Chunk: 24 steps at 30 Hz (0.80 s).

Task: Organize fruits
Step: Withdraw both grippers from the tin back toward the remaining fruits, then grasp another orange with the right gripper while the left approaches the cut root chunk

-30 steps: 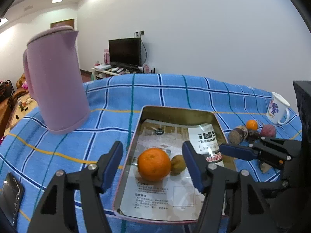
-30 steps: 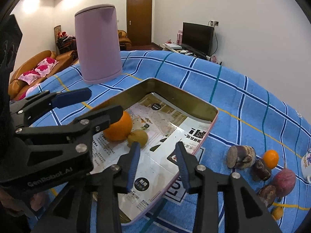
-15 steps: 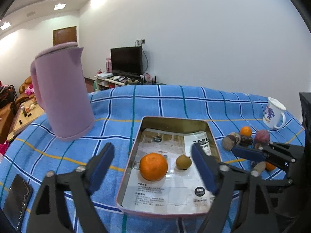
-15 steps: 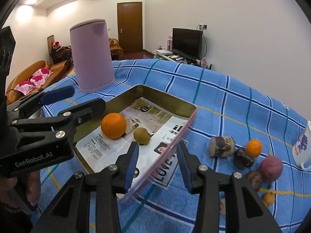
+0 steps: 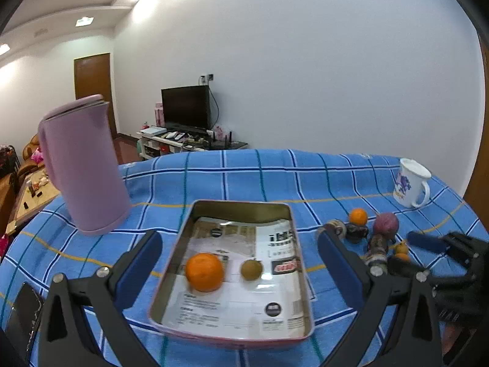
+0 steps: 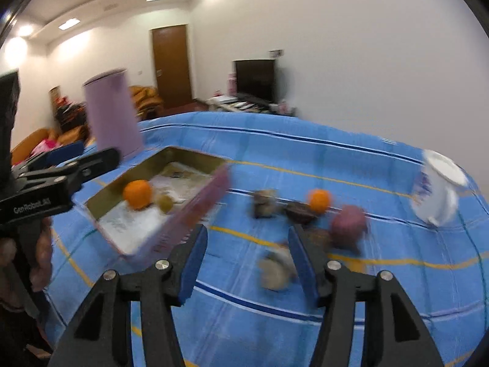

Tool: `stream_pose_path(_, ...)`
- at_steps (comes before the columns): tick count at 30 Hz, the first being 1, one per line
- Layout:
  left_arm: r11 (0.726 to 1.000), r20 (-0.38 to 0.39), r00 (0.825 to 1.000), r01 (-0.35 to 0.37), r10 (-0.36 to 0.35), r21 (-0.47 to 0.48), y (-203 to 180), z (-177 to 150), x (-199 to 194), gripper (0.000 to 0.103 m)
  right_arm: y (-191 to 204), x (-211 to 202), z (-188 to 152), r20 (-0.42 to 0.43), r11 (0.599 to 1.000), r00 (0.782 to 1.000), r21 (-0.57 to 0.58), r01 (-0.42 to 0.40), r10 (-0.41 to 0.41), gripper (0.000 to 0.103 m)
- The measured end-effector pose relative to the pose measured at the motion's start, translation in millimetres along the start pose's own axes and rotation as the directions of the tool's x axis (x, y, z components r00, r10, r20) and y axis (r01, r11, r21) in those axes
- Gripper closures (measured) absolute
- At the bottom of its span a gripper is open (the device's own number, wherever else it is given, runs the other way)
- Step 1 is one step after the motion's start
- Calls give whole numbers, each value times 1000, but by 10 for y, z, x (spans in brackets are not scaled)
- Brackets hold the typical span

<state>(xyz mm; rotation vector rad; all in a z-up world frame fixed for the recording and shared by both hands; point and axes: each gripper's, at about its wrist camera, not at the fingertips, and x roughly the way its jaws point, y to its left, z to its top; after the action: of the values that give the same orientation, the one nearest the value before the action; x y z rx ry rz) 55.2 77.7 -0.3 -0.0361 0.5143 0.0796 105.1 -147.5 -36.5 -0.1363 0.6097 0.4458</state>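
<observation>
Two fruits are sitting in my tin tray (image 5: 238, 211): one orange (image 5: 204, 272), one brown fruit (image 5: 251, 269).
I'm holding both the left tool (image 5: 240, 263) and right tool (image 6: 246, 260) wide, gripping nothing; one small orange (image 6: 318, 201) is lying among the blurred loose pile on the surface.

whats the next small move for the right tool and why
Probably lower the right tool, which is open and empty, toward the blurred item on the cloth between its fingers. The tin tray holds only an orange and a small green fruit.
</observation>
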Motion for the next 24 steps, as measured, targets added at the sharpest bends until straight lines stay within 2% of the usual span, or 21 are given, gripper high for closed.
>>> stream_pose_path(3, 1000, -18, 1000, 20, -20, 23, -168, -9, 69, 0, -336, -90, -93, -3, 995, 997, 58, 82, -81, 46)
stream_pose_path(6, 998, -35, 998, 57, -56, 30, -346, -43, 135, 0, -581, -104, -170, -23, 985, 992, 114, 127, -126, 46)
stream_pose_path(13, 988, -97, 988, 130, -121, 89, -730, -178, 290, 0, -635, 53, -260, -80, 984, 992, 139, 109, -98, 46)
stream_pose_path(18, 985, -117, 983, 152, -142, 85, -798, -181, 374, 0, -525, 217, -296, -123, 989, 990, 122, 80, -65, 46)
stream_pose_path(22, 983, -136, 978, 167, -156, 75, -827, -206, 450, 0, -516, 307, -331, -150, 989, 986, 116, 90, -72, 47)
stream_pose_path(24, 983, -144, 977, 168, -156, 76, -847, -222, 481, 0, -545, 339, -332, -162, 987, 984, 130, 90, -68, 50)
